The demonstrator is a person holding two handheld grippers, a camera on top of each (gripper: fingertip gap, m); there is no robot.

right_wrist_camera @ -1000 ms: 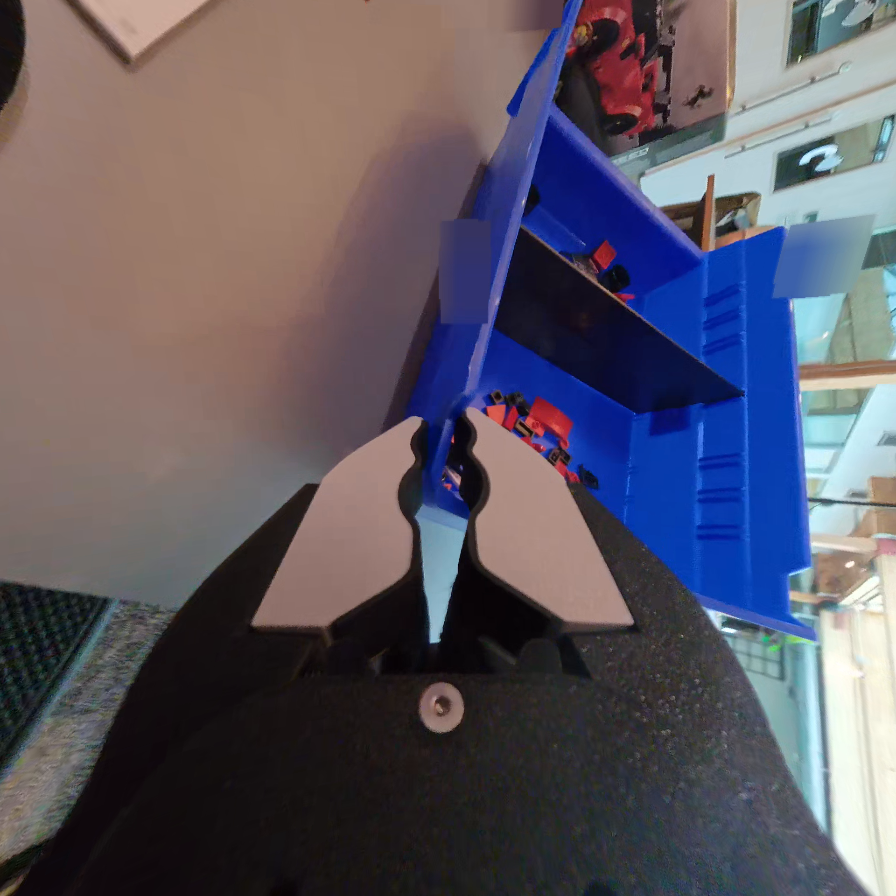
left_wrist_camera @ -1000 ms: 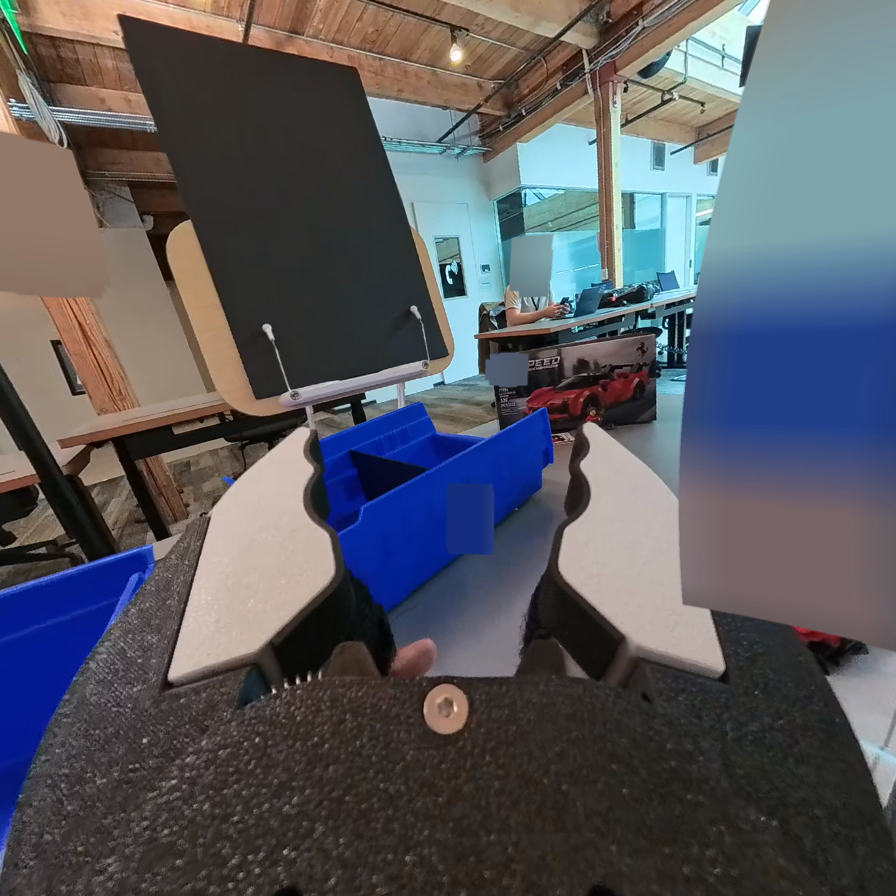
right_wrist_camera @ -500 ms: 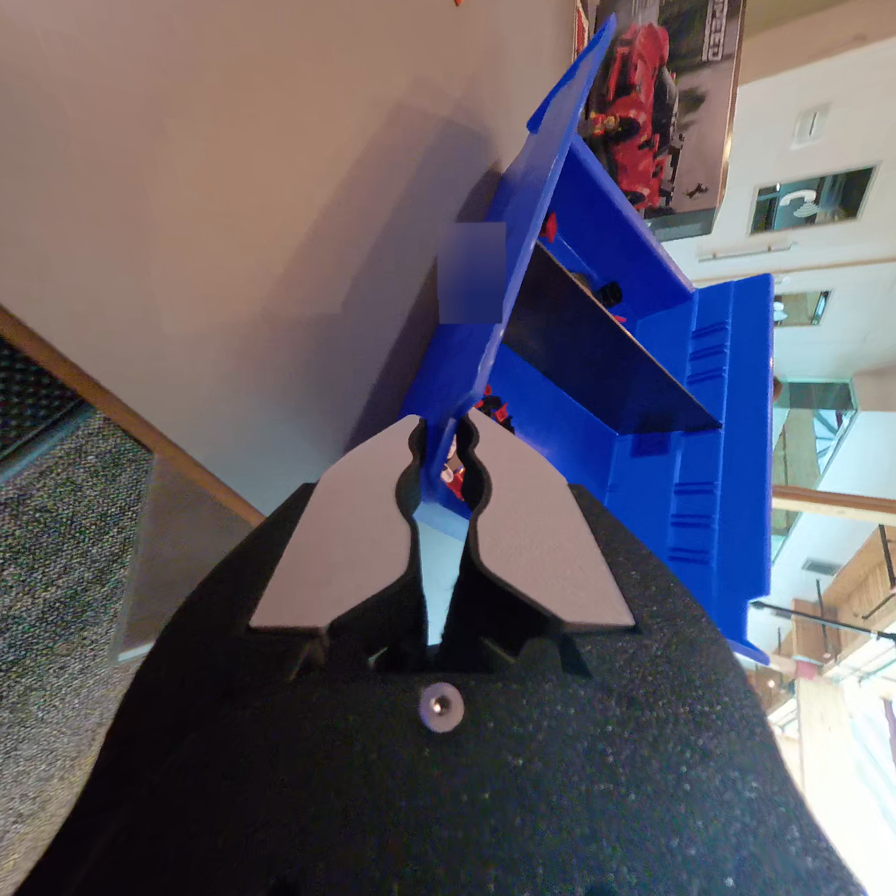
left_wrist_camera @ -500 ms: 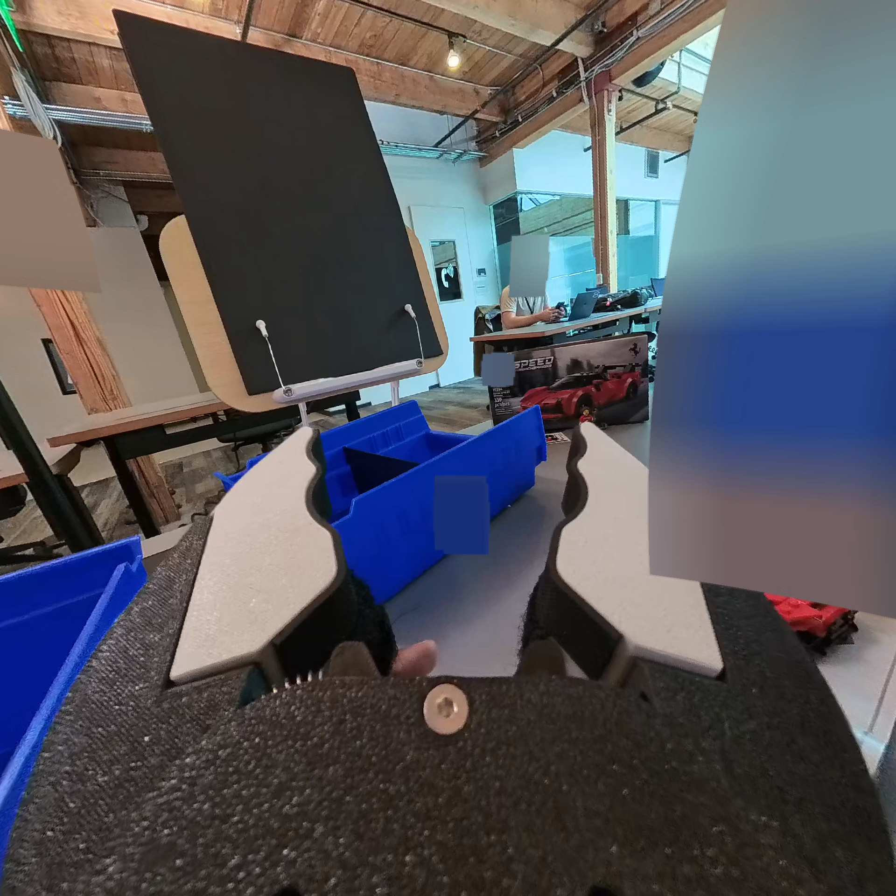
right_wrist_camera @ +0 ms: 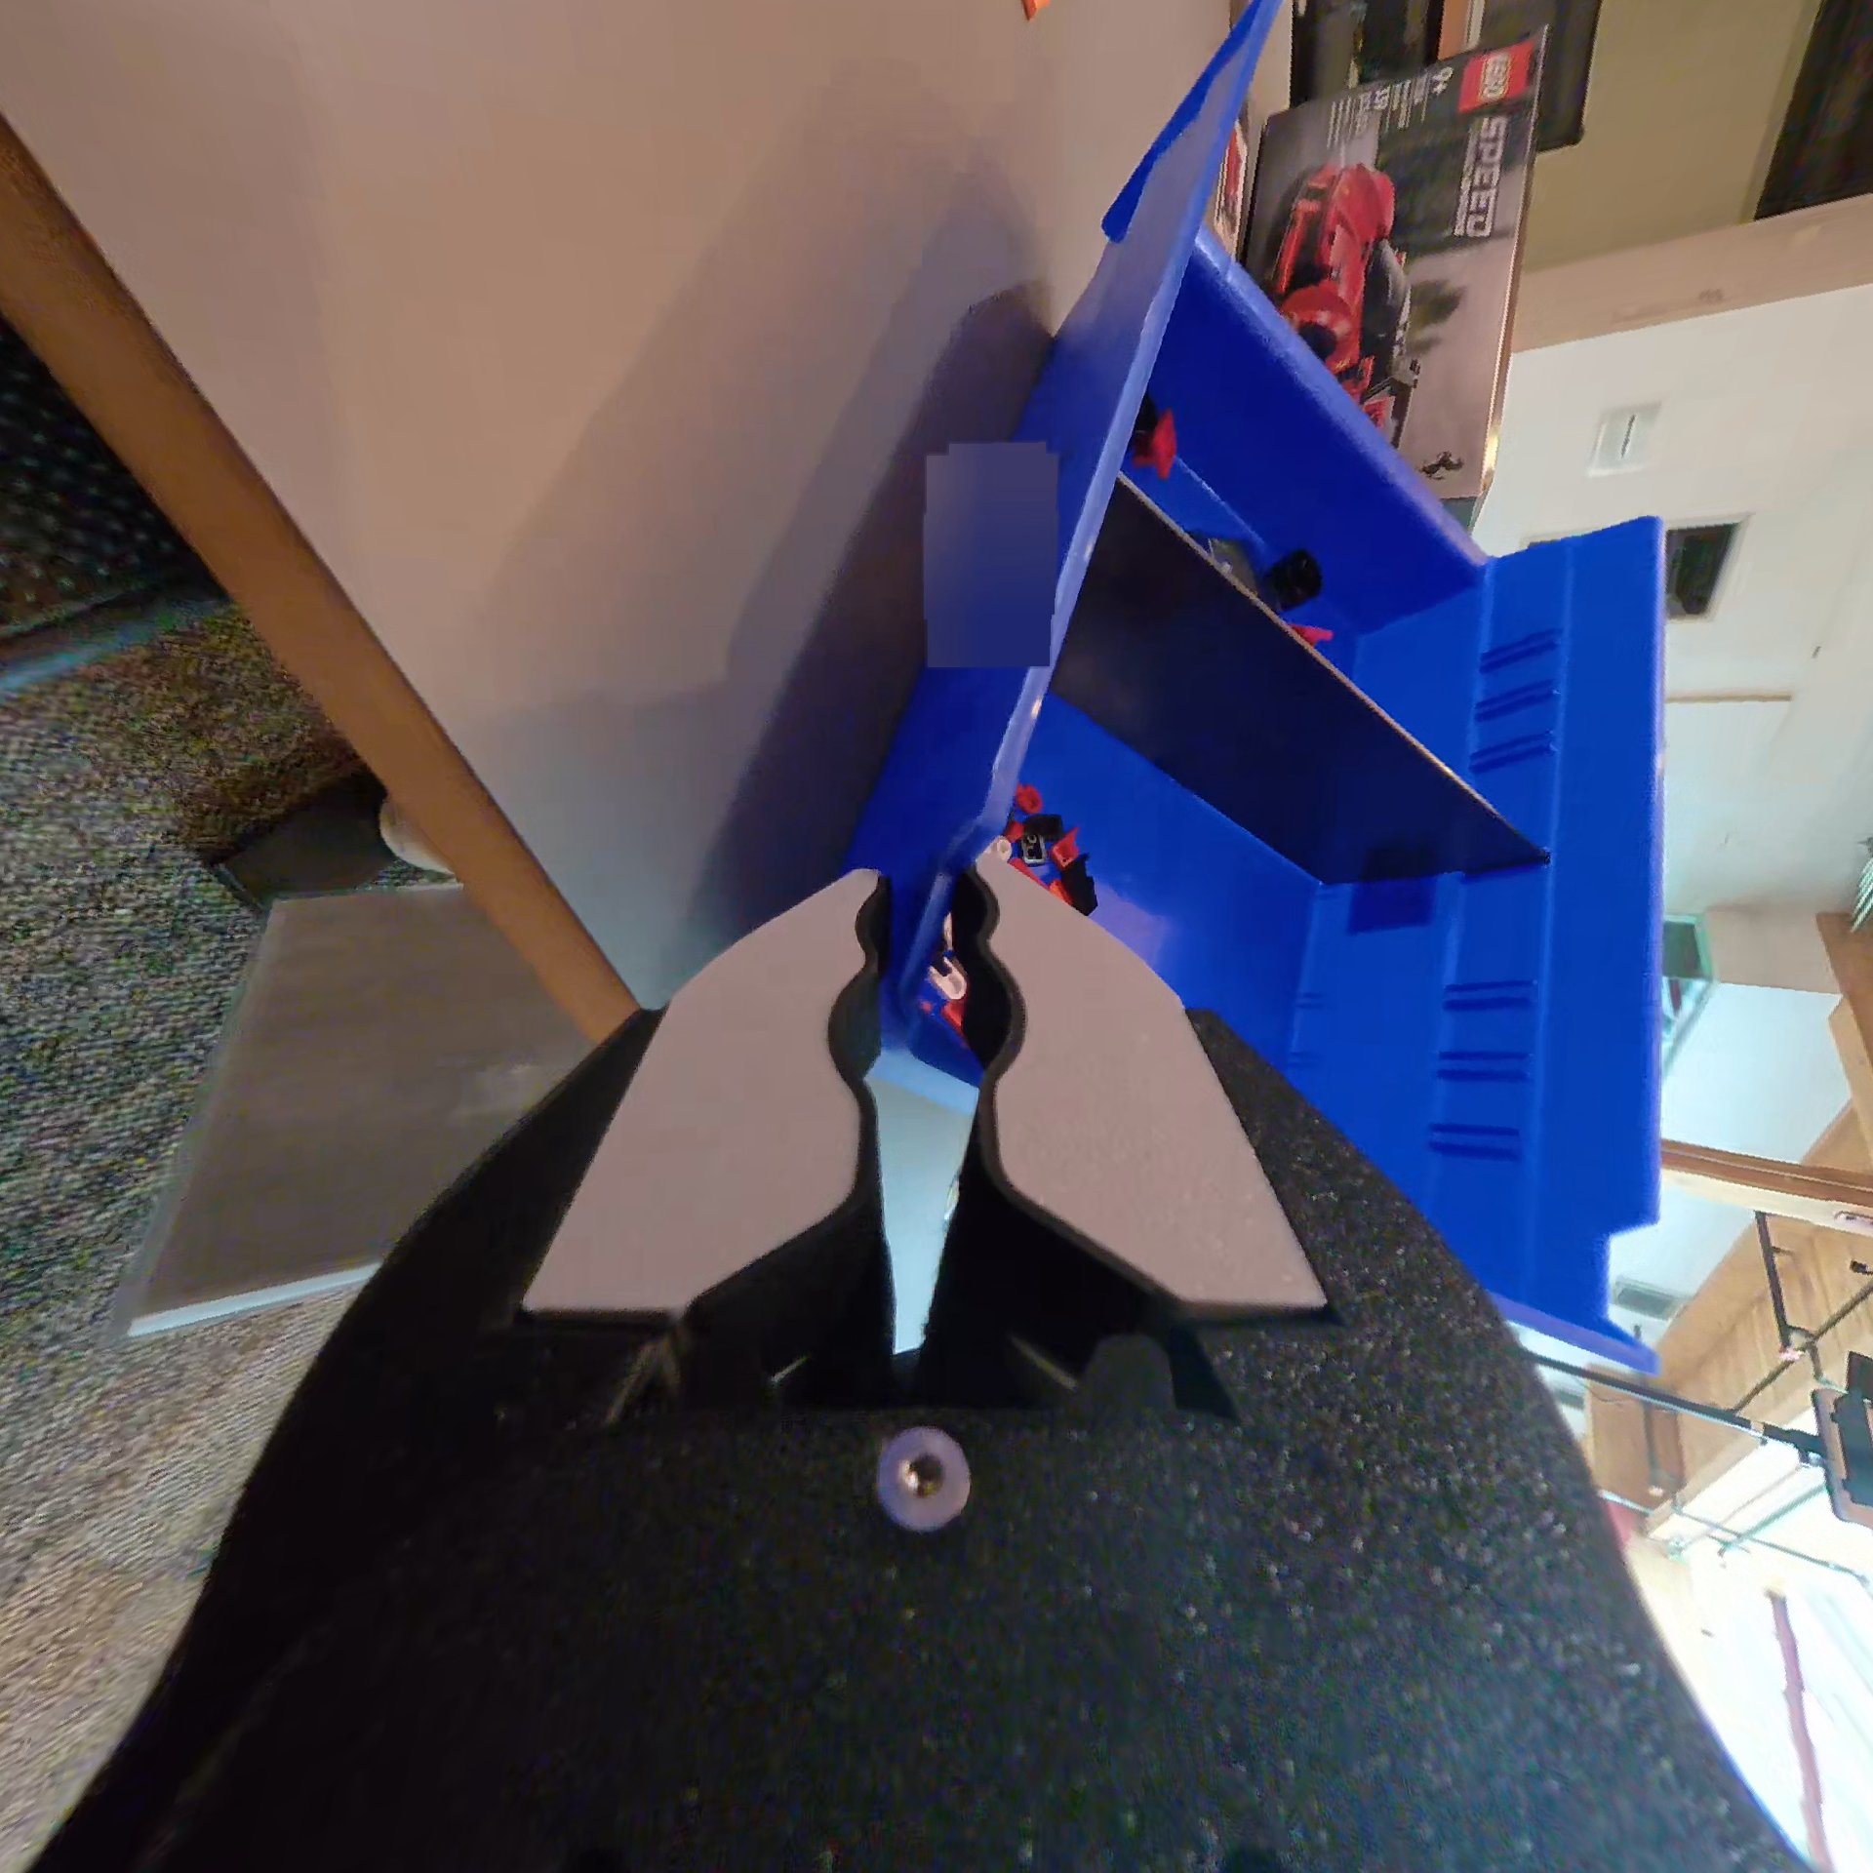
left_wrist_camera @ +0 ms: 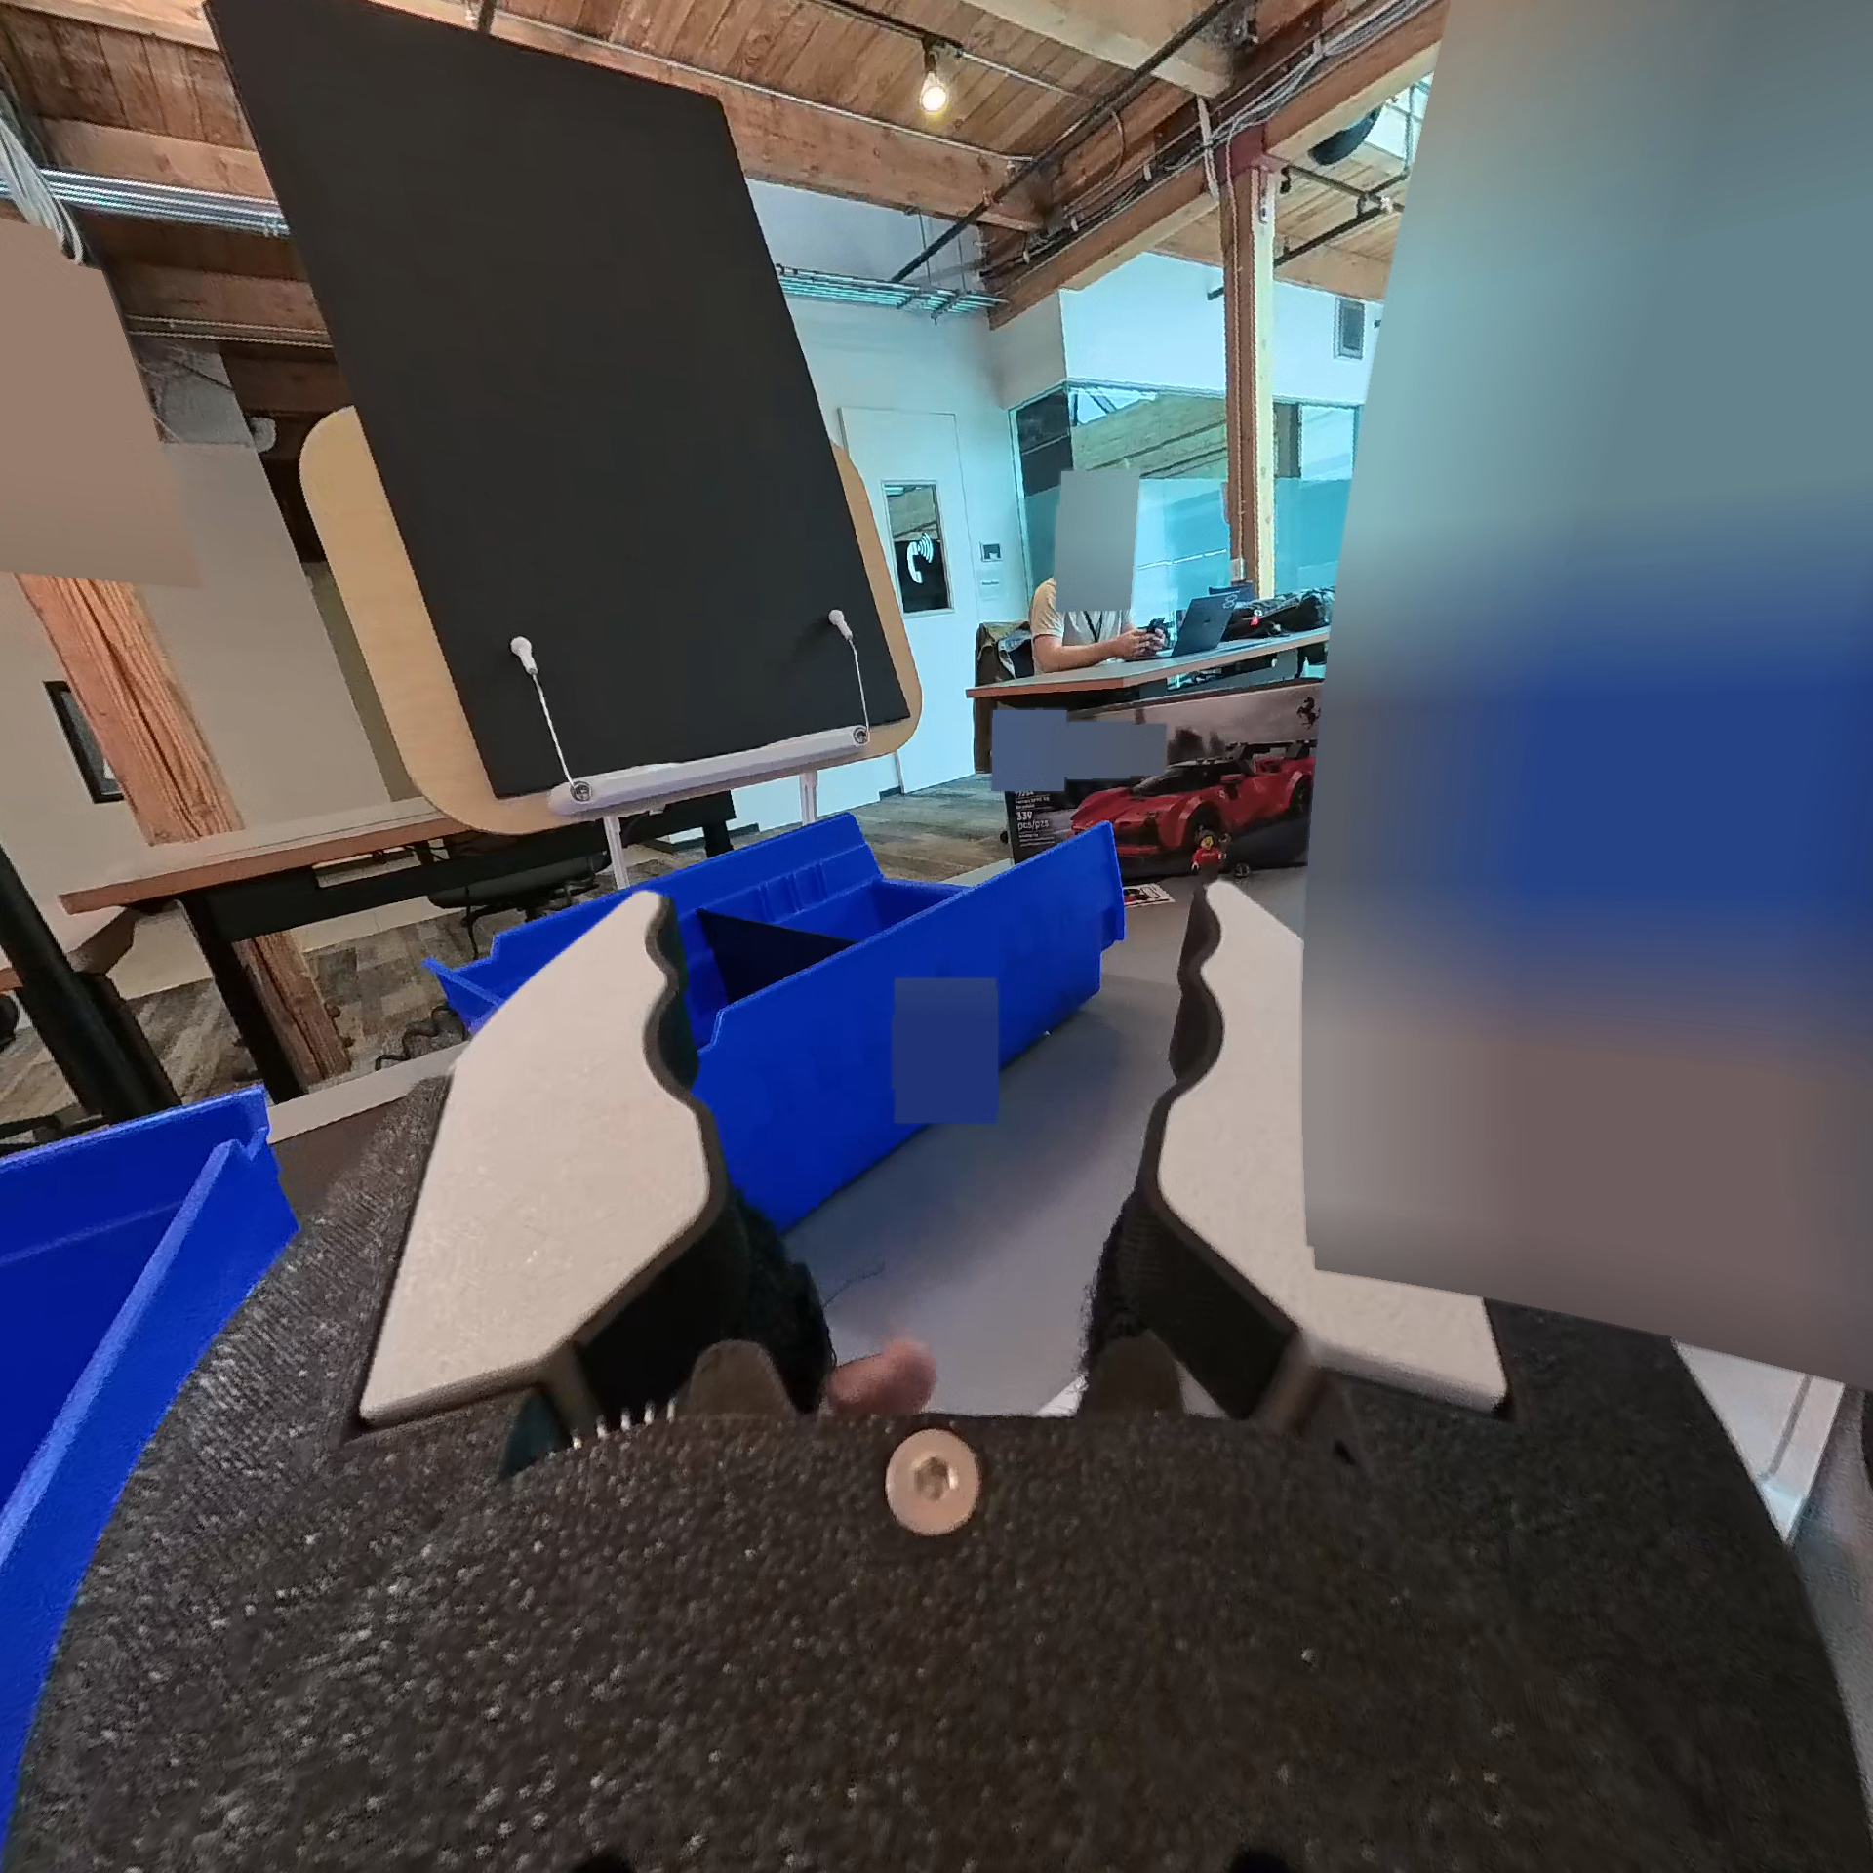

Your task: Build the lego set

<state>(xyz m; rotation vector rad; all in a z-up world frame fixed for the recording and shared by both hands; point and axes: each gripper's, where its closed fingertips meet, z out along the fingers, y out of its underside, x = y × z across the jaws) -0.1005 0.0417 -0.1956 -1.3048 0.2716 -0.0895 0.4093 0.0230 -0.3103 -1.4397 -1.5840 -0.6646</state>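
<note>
A blue bin (left_wrist_camera: 831, 1054) with a black divider stands on the grey table (left_wrist_camera: 963, 1216) ahead of my left gripper (left_wrist_camera: 932, 912), which is open and empty above the table, short of the bin. My right gripper (right_wrist_camera: 924, 897) is shut on the near wall of this blue bin (right_wrist_camera: 1419, 912), one finger outside and one inside. Small red and black lego pieces (right_wrist_camera: 1049, 851) lie in the near compartment by the fingers. A few more lie beyond the black divider (right_wrist_camera: 1267, 699).
A second blue bin (left_wrist_camera: 101, 1267) sits at the left. A lego box (left_wrist_camera: 1196, 801) with a red car picture stands behind the bin. A black board on a stand (left_wrist_camera: 557, 405) rises at the back. The table's wooden edge (right_wrist_camera: 304, 608) and carpet show at the left. Some 55 cm of space lies between my two pairs of fingers.
My right gripper keeps its hold on the bin wall while its view swings, bringing the table's edge and the floor into sight. The left gripper stays open and has drifted slightly.
</note>
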